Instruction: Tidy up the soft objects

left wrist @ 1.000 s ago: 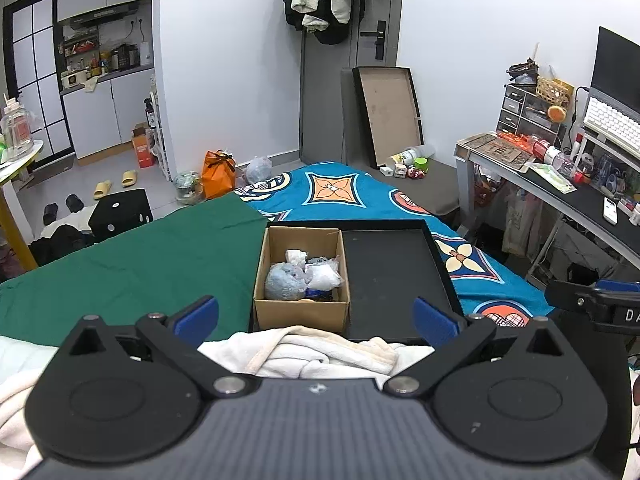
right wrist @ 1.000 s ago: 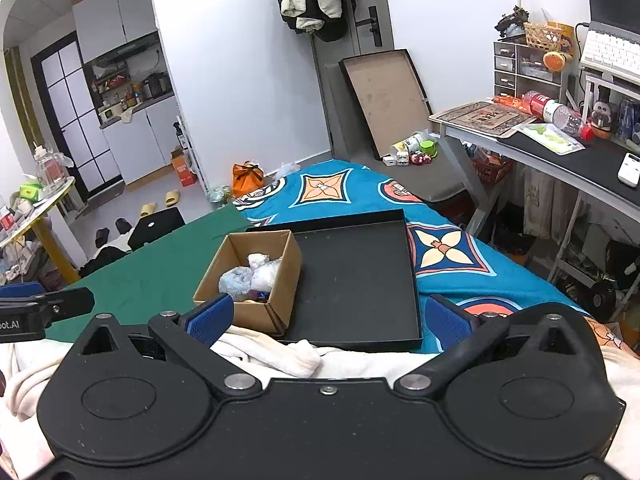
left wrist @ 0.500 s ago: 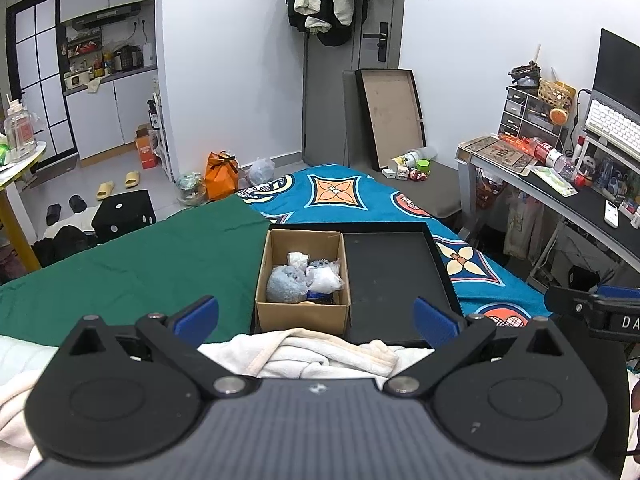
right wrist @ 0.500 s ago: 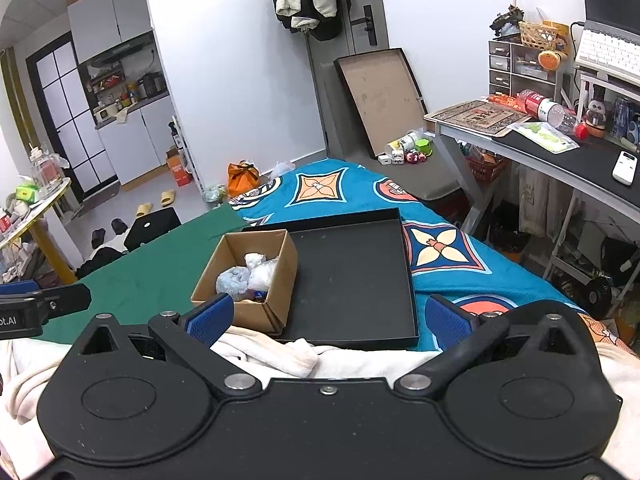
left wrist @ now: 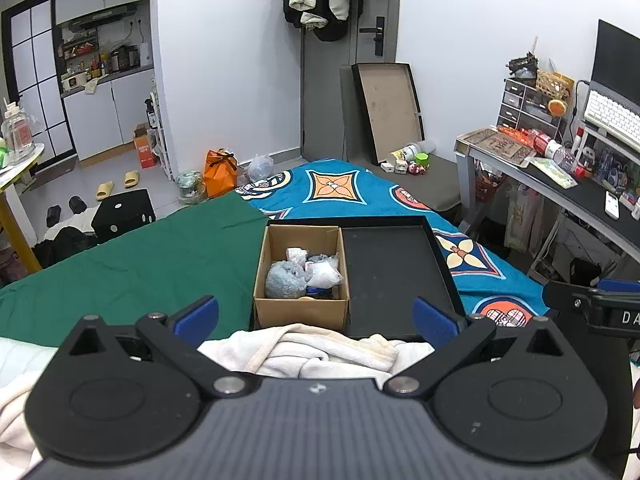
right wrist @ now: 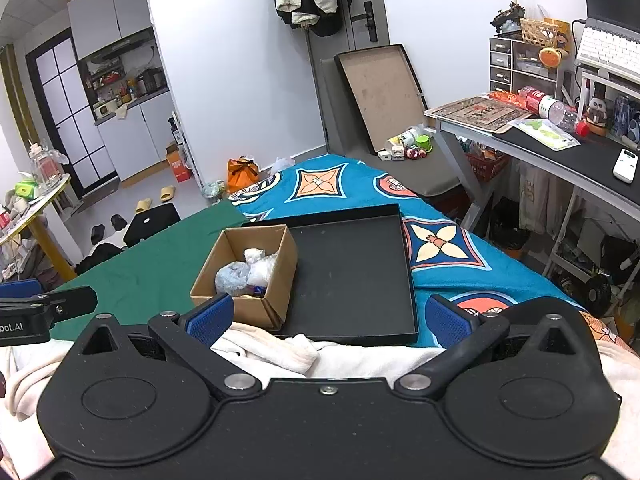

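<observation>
A cardboard box (left wrist: 301, 309) sits in the left part of a shallow black tray (left wrist: 394, 272) on the bed. It holds a grey-blue plush toy (left wrist: 283, 279) and white soft items in clear bags (left wrist: 323, 276). The box (right wrist: 276, 292), plush (right wrist: 232, 277) and tray (right wrist: 352, 272) also show in the right wrist view. A cream-white towel (left wrist: 316, 350) lies bunched in front of the tray, just beyond both grippers. My left gripper (left wrist: 316, 316) is open and empty above the towel. My right gripper (right wrist: 328, 314) is open and empty, to the right of the left one.
The bed carries a green cloth (left wrist: 132, 264) on the left and a blue patterned sheet (left wrist: 340, 192) behind. A desk (left wrist: 560, 184) with clutter stands at the right. A black box (left wrist: 122, 216), slippers and bags lie on the floor beyond.
Both grippers have shifted slightly; the view has risen a little and the box and tray sit a bit lower in frame. Both stay open and empty.
</observation>
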`<state>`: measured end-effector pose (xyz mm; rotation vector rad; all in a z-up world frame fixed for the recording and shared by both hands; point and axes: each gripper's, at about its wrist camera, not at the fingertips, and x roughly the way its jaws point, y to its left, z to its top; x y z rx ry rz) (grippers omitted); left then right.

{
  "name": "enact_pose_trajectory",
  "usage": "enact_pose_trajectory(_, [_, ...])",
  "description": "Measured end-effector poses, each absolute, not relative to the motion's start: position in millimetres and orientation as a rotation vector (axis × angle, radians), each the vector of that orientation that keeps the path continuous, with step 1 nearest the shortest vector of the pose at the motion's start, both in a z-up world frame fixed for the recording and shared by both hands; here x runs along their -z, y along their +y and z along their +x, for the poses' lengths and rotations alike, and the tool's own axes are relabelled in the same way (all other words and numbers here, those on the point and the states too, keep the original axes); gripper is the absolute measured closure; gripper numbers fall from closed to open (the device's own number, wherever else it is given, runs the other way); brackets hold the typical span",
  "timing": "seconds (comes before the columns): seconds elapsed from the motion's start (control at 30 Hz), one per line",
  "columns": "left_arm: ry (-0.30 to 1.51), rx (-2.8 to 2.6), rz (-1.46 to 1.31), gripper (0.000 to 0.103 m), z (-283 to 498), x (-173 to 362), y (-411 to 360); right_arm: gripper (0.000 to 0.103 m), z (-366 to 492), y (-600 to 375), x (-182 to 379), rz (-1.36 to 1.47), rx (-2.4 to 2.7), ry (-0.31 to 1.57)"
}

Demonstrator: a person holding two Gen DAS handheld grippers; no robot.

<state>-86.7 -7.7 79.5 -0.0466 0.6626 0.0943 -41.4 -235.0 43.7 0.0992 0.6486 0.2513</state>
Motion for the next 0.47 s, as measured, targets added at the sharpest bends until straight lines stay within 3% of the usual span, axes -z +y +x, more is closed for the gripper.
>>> enact_pose_trajectory(0.47, [0.62, -0.099, -0.051, 0.0, -83.8, -73.7, -10.1, 0.0, -36.5, -231.9, -35.2, 0.112, -0.245, 0.664])
